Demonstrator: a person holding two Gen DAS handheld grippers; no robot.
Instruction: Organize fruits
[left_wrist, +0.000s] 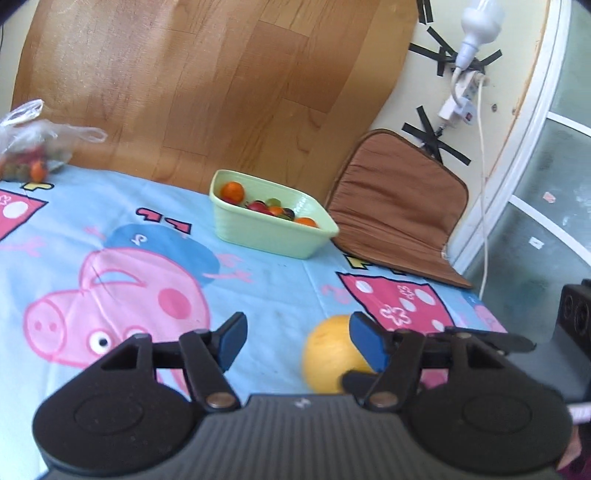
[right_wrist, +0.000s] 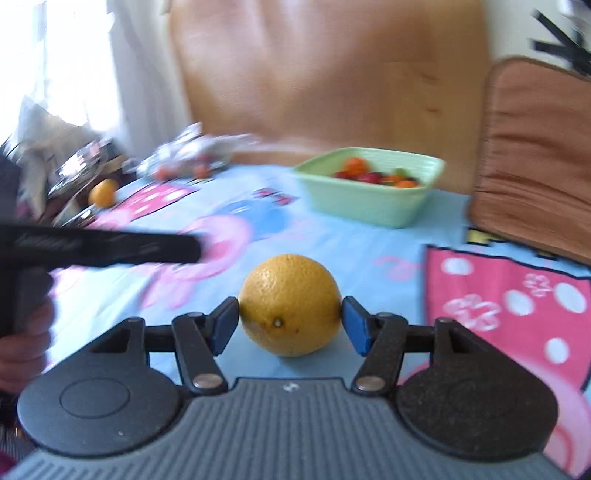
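A large yellow orange (right_wrist: 290, 304) rests on the cartoon-print cloth, and my right gripper (right_wrist: 290, 321) stands around it, both blue pads touching its sides. The same orange (left_wrist: 330, 354) shows in the left wrist view, partly behind the right finger (left_wrist: 365, 343). My left gripper (left_wrist: 297, 341) is open and empty, just left of the orange. A pale green basin (left_wrist: 269, 236) holding several small fruits stands at the far side of the cloth; it also shows in the right wrist view (right_wrist: 373, 203). The left gripper's body (right_wrist: 103, 247) crosses the right wrist view at the left.
A clear plastic bag of small fruits (left_wrist: 33, 147) lies at the far left. A brown cushion (left_wrist: 399, 206) leans at the right behind the basin. Another orange (right_wrist: 103, 192) lies by glassware at the far left edge. A wooden board (left_wrist: 207, 81) backs the table.
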